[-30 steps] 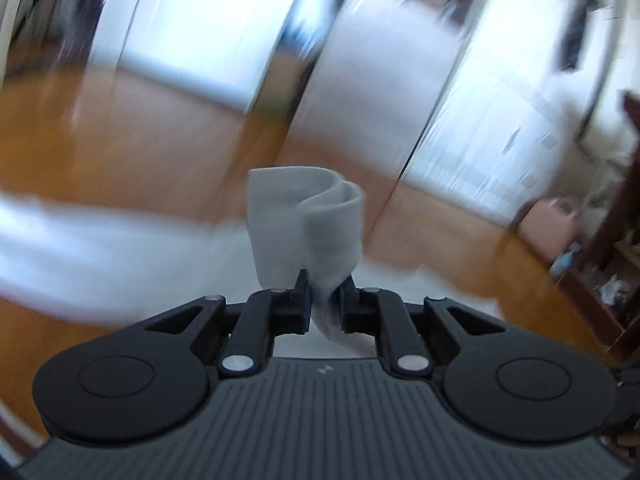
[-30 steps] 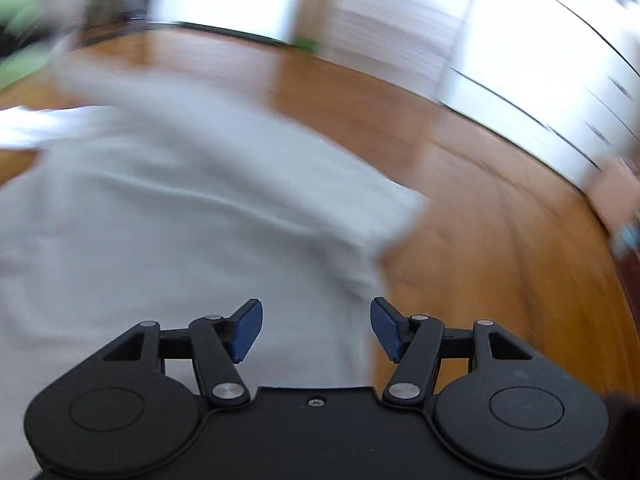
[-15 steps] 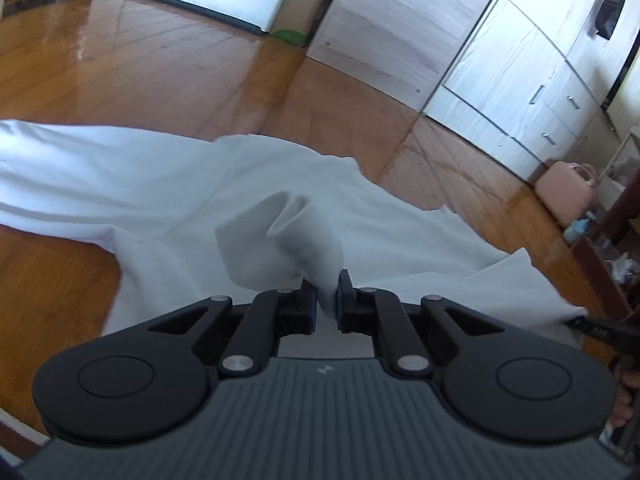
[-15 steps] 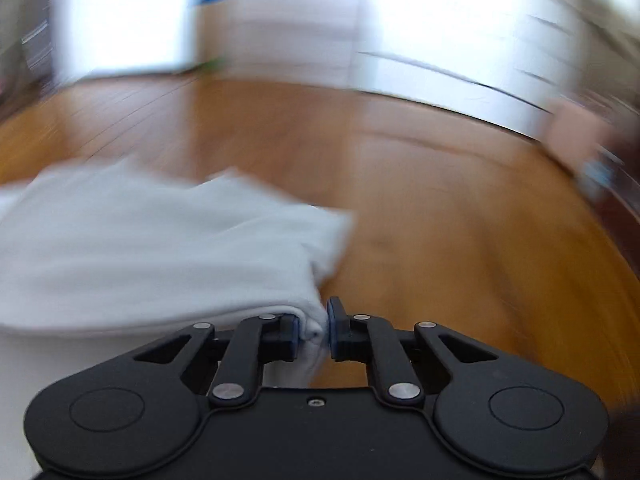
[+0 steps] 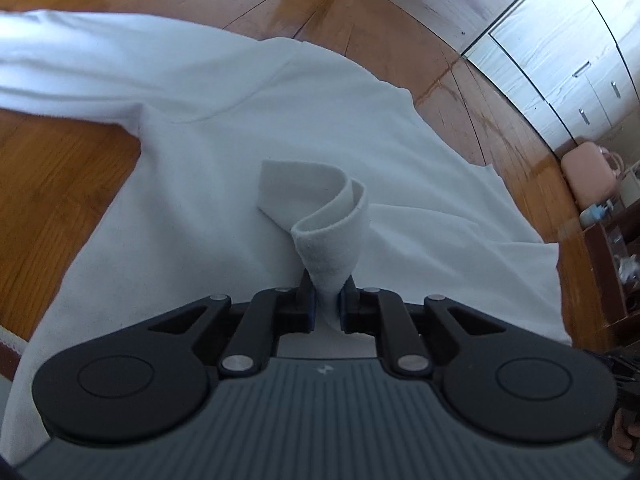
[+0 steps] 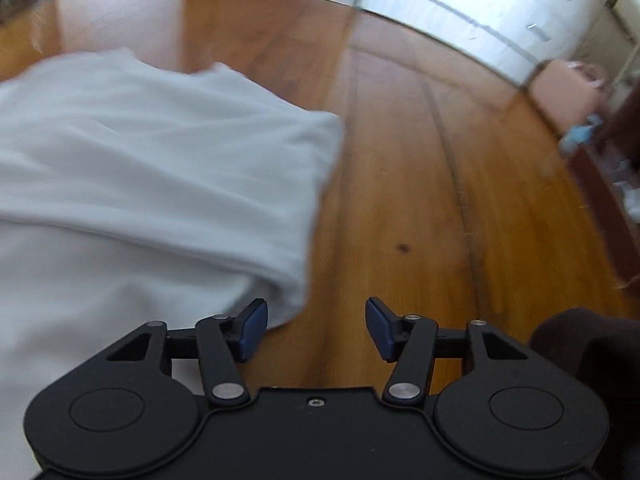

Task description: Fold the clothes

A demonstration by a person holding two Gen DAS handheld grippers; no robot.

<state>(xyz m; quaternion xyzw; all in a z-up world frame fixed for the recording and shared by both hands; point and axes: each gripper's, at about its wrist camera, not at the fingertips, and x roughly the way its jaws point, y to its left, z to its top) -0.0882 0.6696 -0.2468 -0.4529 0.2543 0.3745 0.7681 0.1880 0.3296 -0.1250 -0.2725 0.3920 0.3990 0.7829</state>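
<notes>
A white long-sleeved garment (image 5: 304, 128) lies spread on the floor ahead of and beneath the left gripper (image 5: 328, 306), one sleeve reaching off to the left. A curled flap of its cloth stands up from between that gripper's pads, pinched there. In the right wrist view a folded edge of the garment (image 6: 160, 168) lies ahead-left of the right gripper (image 6: 316, 328), its corner just beside the left pad.

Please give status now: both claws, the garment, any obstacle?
Left claw shut on white garment. Right claw opening, nothing between its pads. Wooden floor ahead, no obstacle seen.
</notes>
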